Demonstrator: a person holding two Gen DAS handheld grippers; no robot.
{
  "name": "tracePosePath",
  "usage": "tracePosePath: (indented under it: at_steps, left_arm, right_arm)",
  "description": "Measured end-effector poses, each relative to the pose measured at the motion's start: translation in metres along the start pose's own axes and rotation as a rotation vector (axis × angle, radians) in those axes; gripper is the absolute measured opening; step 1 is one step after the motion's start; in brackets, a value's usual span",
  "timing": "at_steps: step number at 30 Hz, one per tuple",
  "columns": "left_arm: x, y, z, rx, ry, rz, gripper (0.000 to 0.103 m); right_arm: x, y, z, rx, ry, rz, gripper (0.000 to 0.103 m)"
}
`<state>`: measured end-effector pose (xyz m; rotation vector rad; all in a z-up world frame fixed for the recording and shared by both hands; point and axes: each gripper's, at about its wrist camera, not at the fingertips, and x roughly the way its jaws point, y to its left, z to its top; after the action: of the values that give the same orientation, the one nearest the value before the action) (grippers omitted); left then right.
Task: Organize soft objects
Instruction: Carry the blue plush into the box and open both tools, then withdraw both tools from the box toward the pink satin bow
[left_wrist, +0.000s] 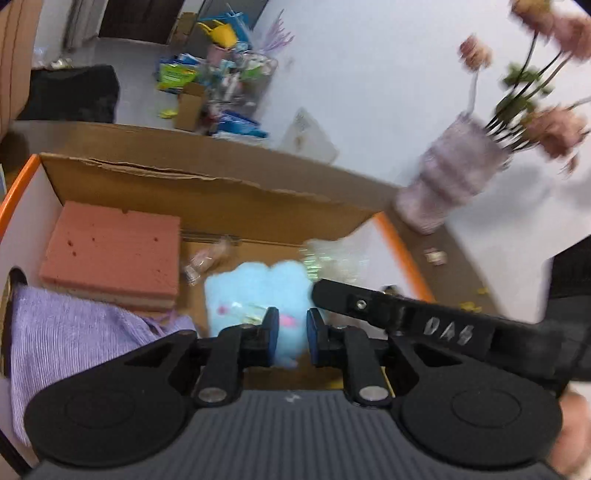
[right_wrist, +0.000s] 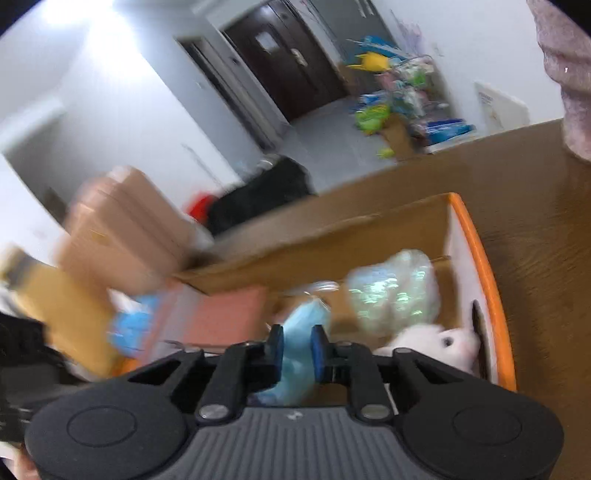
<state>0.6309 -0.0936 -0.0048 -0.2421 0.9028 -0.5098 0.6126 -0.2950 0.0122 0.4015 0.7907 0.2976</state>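
The cardboard box (left_wrist: 207, 195) sits on the counter (right_wrist: 546, 280), holding a pink sponge (left_wrist: 110, 254), a purple cloth (left_wrist: 66, 339) and a blue plush (left_wrist: 258, 291); the left claw (left_wrist: 290, 338) hovers narrow and empty, the plush lying straight ahead beyond its tips. The right claw (right_wrist: 297, 349) is narrow too; blue fabric shows between its pads, though I cannot tell if it grips; a white plush (right_wrist: 436, 343) lies just to its right.

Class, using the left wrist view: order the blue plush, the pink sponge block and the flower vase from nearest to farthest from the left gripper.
1. Blue plush: in the box, right ahead of the left gripper.
2. Pink sponge block: in the box's left part, further back.
3. Flower vase: outside the box, on the table at right, farthest.
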Motion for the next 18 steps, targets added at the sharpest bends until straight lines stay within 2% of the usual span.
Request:
tracePosePath:
  at_steps: [2, 5, 7, 9, 11, 13, 14, 15, 17, 18]
  left_arm:
    - [0.003, 0.002, 0.000, 0.019, -0.006, 0.001, 0.016]
    - [-0.013, 0.003, 0.002, 0.057, -0.053, 0.027, 0.018]
    - [-0.033, 0.000, 0.004, 0.107, -0.101, 0.084, 0.021]
    - [-0.056, -0.005, 0.006, 0.147, -0.149, 0.148, 0.034]
    - [-0.086, -0.009, 0.003, 0.176, -0.213, 0.215, 0.041]
    - [-0.115, -0.011, -0.005, 0.208, -0.286, 0.284, 0.051]
    - [-0.130, -0.013, -0.011, 0.221, -0.324, 0.320, 0.061]
    - [-0.145, -0.015, -0.018, 0.232, -0.364, 0.350, 0.070]
    - [-0.175, -0.020, -0.032, 0.242, -0.449, 0.397, 0.077]
    - [-0.188, -0.023, -0.039, 0.244, -0.480, 0.416, 0.079]
  right_arm:
    - [0.009, 0.013, -0.005, -0.121, -0.016, -0.127, 0.017]
    - [0.008, 0.019, -0.006, -0.159, -0.024, -0.127, 0.018]
    - [-0.001, 0.022, -0.005, -0.181, -0.043, -0.142, 0.022]
    - [-0.014, 0.023, -0.003, -0.203, -0.067, -0.155, 0.025]
    - [-0.033, 0.028, 0.003, -0.223, -0.090, -0.156, 0.030]
    - [-0.060, 0.038, 0.003, -0.276, -0.128, -0.170, 0.042]
    - [-0.073, 0.037, 0.004, -0.307, -0.150, -0.180, 0.046]
    - [-0.089, 0.042, 0.000, -0.343, -0.181, -0.196, 0.055]
    - [-0.120, 0.050, -0.009, -0.410, -0.246, -0.225, 0.066]
    - [-0.135, 0.053, -0.015, -0.436, -0.281, -0.239, 0.076]
